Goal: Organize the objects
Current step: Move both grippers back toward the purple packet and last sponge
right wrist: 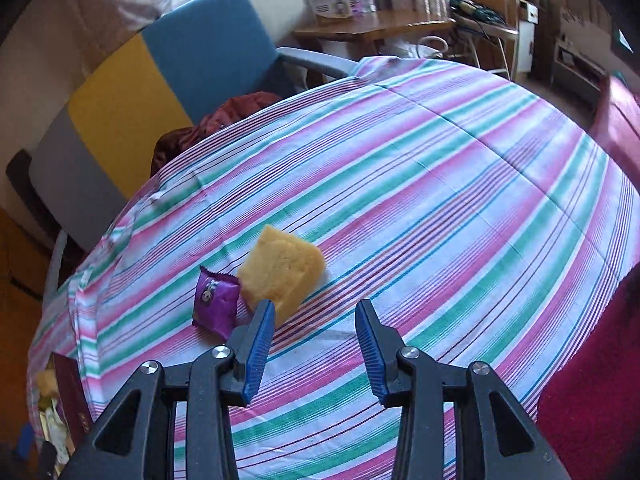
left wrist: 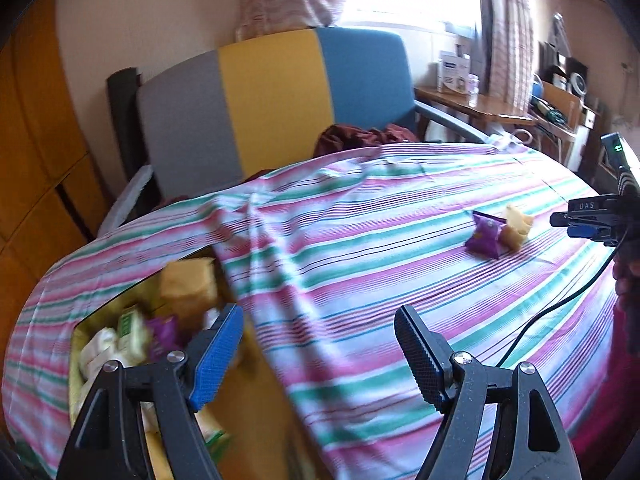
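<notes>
Box (left wrist: 120, 344) of snacks appears in left view only; both grippers (left wrist: 320, 348) (right wrist: 316, 344) gape empty; packet (right wrist: 216, 300) touches cake (right wrist: 282, 268).

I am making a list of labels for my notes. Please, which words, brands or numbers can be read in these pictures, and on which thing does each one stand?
"DAS": white letters on the black body of the right gripper, seen from the left wrist camera.
White box on the wooden side table: blue print, too small to read.
Purple packet on the striped cloth: a picture only, text blurred.
Packets in the box at the left: blurred, unreadable.
</notes>
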The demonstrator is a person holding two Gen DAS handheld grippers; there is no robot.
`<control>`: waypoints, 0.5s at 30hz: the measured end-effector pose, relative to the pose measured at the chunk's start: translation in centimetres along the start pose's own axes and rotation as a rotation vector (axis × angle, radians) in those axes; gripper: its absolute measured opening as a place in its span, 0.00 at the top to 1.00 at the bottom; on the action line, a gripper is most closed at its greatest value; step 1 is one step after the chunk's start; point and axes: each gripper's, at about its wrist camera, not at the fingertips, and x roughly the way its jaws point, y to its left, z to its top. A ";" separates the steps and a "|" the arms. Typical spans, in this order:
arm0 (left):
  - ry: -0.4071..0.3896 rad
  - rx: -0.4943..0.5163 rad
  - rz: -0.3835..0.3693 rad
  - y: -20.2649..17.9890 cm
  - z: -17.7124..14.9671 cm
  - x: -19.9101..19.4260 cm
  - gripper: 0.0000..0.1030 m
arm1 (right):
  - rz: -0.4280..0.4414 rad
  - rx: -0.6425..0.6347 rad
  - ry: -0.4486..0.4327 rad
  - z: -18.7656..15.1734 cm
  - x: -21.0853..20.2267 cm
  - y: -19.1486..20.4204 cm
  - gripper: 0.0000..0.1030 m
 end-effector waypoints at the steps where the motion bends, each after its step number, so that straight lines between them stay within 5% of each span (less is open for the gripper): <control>1: 0.004 0.007 -0.007 -0.6 0.3 0.4 0.24 | 0.002 0.016 0.000 0.1 0.0 -0.3 0.60; 15: 0.089 0.151 -0.247 -11.7 4.5 9.1 0.24 | 0.071 0.102 0.041 0.0 0.6 -1.9 0.60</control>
